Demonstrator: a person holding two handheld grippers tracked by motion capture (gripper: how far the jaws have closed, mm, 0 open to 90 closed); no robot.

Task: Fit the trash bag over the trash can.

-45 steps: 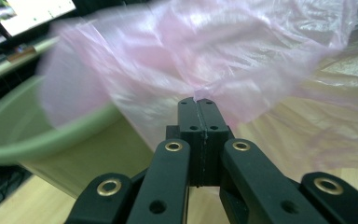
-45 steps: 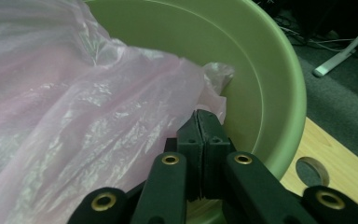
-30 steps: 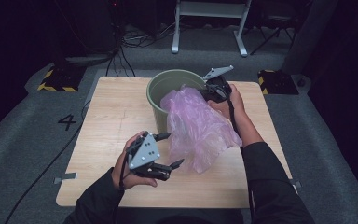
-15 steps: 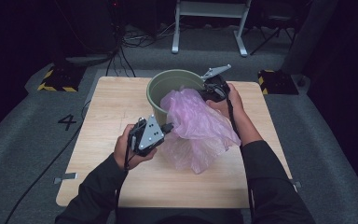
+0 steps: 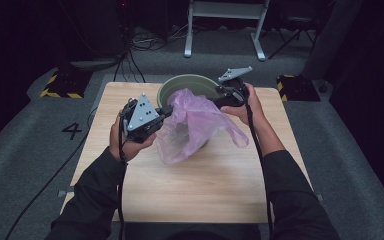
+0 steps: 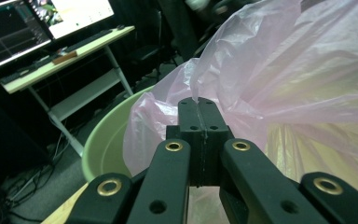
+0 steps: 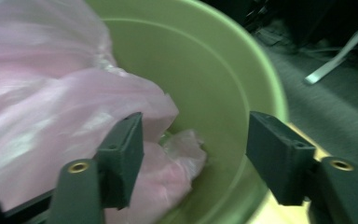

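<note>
A thin pink plastic bag (image 5: 195, 125) hangs over the front of a pale green bin (image 5: 180, 82) on the wooden table (image 5: 220, 190). My left gripper (image 5: 167, 110) is at the bag's left side, shut on its edge. In the left gripper view the jaws (image 6: 199, 105) meet with the film (image 6: 284, 70) pinched at their tips, the bin's rim (image 6: 107, 140) behind. My right gripper (image 5: 220, 95) is at the bin's back right rim. Its jaws (image 7: 193, 130) have just been opening and stand wide apart. A loose bag fold (image 7: 51, 116) lies beside the left pad, inside the bin (image 7: 205, 70).
The table sits on grey carpet with cables (image 5: 130, 60) trailing behind it. Yellow-black striped blocks (image 5: 60, 85) flank the far corners. A white desk frame (image 5: 225, 30) stands at the back. The left gripper view shows a desk with monitors (image 6: 51, 18).
My left gripper rose from the table toward the bin's left side and shut on the bag's edge, lifting and spreading the film. The right jaws opened, letting go of the bag.
</note>
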